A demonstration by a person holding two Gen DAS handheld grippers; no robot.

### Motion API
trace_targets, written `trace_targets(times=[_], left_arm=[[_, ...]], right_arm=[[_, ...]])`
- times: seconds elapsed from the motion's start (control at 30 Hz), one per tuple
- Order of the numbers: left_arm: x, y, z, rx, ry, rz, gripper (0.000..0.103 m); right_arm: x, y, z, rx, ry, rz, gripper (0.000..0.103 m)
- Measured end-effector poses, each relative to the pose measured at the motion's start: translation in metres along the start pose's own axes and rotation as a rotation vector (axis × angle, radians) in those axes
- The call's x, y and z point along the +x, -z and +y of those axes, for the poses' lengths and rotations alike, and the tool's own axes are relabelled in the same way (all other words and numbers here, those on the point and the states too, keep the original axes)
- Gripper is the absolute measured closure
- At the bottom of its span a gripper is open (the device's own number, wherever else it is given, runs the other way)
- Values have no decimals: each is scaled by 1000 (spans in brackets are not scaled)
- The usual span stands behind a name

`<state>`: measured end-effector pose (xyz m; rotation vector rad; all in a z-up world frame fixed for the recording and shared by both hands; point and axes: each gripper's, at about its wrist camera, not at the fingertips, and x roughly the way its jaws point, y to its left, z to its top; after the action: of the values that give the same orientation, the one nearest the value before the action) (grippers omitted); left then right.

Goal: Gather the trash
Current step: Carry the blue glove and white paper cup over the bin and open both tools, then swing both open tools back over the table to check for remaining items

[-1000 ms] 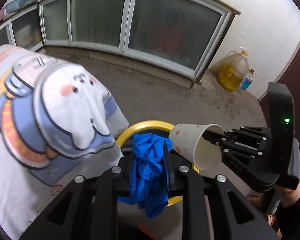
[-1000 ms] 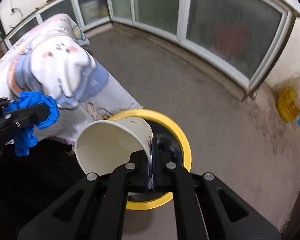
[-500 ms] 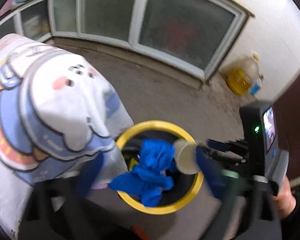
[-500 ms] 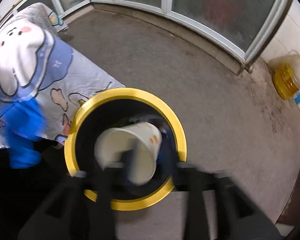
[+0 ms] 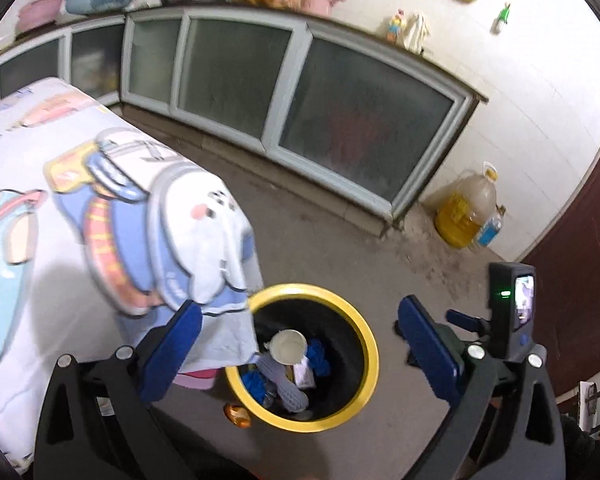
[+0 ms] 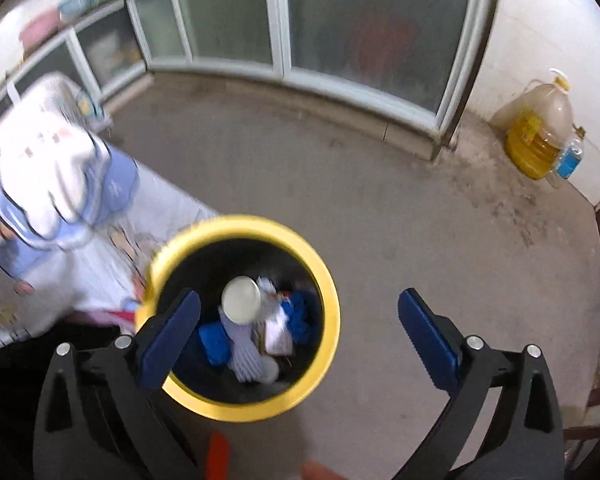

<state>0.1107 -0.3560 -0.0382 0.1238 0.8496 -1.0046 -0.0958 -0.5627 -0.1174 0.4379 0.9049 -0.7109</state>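
Observation:
A black trash bin with a yellow rim [image 5: 370, 344] [image 6: 328, 292] stands on the floor beside the table. Inside it lie a white paper cup [image 5: 288, 347] [image 6: 242, 300], blue crumpled gloves [image 5: 318, 358] [image 6: 300, 316] and other litter. My left gripper [image 5: 300, 352] is open and empty above the bin. My right gripper [image 6: 298, 336] is open and empty above the bin too; its body shows at the right of the left wrist view [image 5: 508, 320].
A table with a cartoon-print cloth [image 5: 100, 220] [image 6: 52, 184] stands left of the bin. An orange scrap [image 5: 238, 416] lies on the floor by the bin. A yellow oil jug [image 5: 466, 212] [image 6: 538, 132] and small bottle stand by the wall. Glass-door cabinets [image 5: 260, 92] line the back.
Both grippers opened. The blue gloves and the paper cup dropped into the bin. Both grippers rose higher above the bin.

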Motion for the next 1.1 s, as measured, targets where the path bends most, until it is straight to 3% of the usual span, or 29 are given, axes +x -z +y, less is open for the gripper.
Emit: trace_targets(times=[0.3,0.43,0.5,0.63,0.8,0.97,1.1], left_arm=[[-81,19,29,-20,-38,-151,8],[-123,32,56,-103,-26,-212,8],[-139,36,67,-136,-57,-242,8],[-188,47,94,-203,-181,-358,8],[-253,65,131,-320,-367,-469,8],[-293,79,149,-301,-576,-495,8],[-319,90,141,-240,-684,-497,8]], right_arm=[[-71,9,43,2,-145,-206,8],[-104,11,73,-25,-186,-267,8],[-126,11,92,-22,-239,-311,8],[-175,16,136,-102,-214,-481,8],[-217,22,189,-197,-242,-608,8],[-248,43,243,-264,-198,-739,8],[-266,51,262,-272,-251,-783,8]])
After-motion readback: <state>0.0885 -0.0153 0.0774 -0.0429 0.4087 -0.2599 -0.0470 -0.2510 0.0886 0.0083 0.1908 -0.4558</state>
